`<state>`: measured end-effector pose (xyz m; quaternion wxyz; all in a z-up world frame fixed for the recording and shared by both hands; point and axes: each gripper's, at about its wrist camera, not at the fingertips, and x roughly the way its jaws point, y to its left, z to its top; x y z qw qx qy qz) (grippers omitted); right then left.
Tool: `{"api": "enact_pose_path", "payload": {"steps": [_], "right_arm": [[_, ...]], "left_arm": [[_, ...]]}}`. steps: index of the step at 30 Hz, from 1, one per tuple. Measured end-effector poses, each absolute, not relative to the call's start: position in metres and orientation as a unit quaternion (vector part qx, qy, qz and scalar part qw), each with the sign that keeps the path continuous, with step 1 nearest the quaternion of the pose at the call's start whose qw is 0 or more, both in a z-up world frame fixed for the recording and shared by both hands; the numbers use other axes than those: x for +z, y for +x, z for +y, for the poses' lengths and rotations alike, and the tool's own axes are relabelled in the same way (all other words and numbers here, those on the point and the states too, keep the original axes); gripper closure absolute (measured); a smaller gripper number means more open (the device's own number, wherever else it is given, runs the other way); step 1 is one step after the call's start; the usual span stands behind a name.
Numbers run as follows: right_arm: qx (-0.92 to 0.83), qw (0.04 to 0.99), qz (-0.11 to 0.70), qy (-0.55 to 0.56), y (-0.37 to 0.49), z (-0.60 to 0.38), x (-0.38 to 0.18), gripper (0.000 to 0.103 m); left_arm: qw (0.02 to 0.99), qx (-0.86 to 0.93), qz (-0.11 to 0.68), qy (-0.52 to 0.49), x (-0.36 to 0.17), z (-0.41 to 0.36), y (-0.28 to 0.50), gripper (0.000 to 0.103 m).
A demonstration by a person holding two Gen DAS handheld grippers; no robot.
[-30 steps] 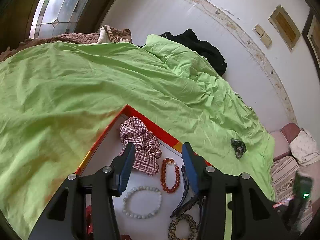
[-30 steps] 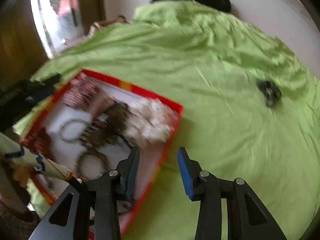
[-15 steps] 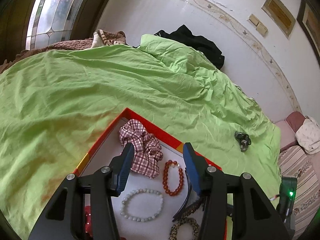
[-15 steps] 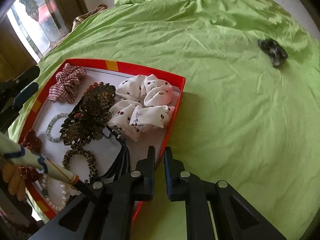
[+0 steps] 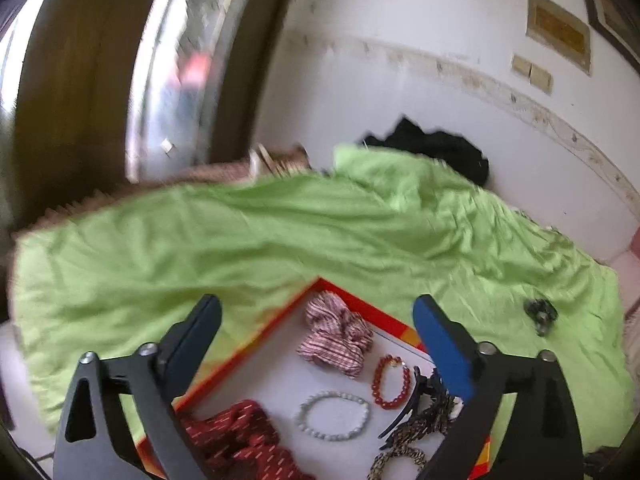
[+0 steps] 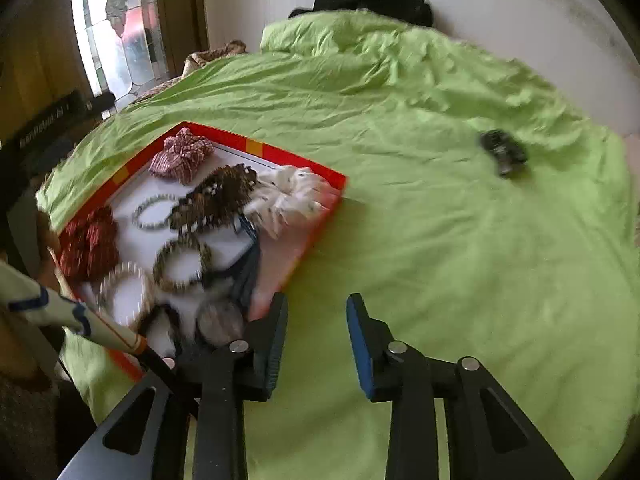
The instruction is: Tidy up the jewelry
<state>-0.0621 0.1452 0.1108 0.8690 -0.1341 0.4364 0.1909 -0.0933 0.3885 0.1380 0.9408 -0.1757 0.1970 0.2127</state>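
Observation:
A red-rimmed tray (image 6: 280, 160) with a white floor lies on the green bedsheet (image 6: 440, 240). It holds a plaid scrunchie (image 5: 336, 336), a red bead bracelet (image 5: 392, 382), a white bead bracelet (image 5: 332, 420), a dark red scrunchie (image 5: 240, 440), a white dotted scrunchie (image 6: 292, 200), a brown hair clip (image 6: 216, 200) and leopard hair ties (image 6: 182, 264). A dark hair clip (image 6: 504, 152) lies alone on the sheet at the right, also in the left wrist view (image 5: 540, 312). My left gripper (image 5: 316, 344) is wide open above the tray. My right gripper (image 6: 316, 340) is open and empty over the sheet beside the tray's near corner.
A black garment (image 6: 372, 0) lies at the bed's far edge against the white wall (image 5: 400, 80). A stained-glass window (image 6: 116, 32) and dark wood frame stand at the left. A person's sleeve (image 6: 48, 308) crosses the lower left.
My left gripper has opened much wider and drawn back from the tray. My right gripper, shut half a second ago, has opened and lifted away from the tray's edge.

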Motion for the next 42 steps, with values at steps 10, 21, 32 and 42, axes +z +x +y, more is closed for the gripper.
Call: {"api": "enact_pose_path", "payload": {"steps": [10, 21, 32, 42], "right_arm": [[0.187, 0.88, 0.428, -0.093, -0.115, 0.092, 0.116, 0.064], [0.2, 0.89, 0.407, -0.047, -0.155, 0.069, 0.123, 0.057], [0.182, 0.897, 0.401, -0.039, -0.172, 0.049, 0.116, 0.047], [0.169, 0.901, 0.398, -0.039, -0.176, 0.048, 0.116, 0.041]], "left_arm": [[0.921, 0.338, 0.151, -0.117, 0.193, 0.345, -0.213, 0.0], [0.935, 0.331, 0.121, -0.019, 0.238, 0.287, -0.266, 0.0], [0.935, 0.226, 0.267, -0.057, 0.191, 0.264, -0.234, 0.0], [0.918, 0.205, 0.334, -0.056, 0.161, 0.247, -0.219, 0.0]]}}
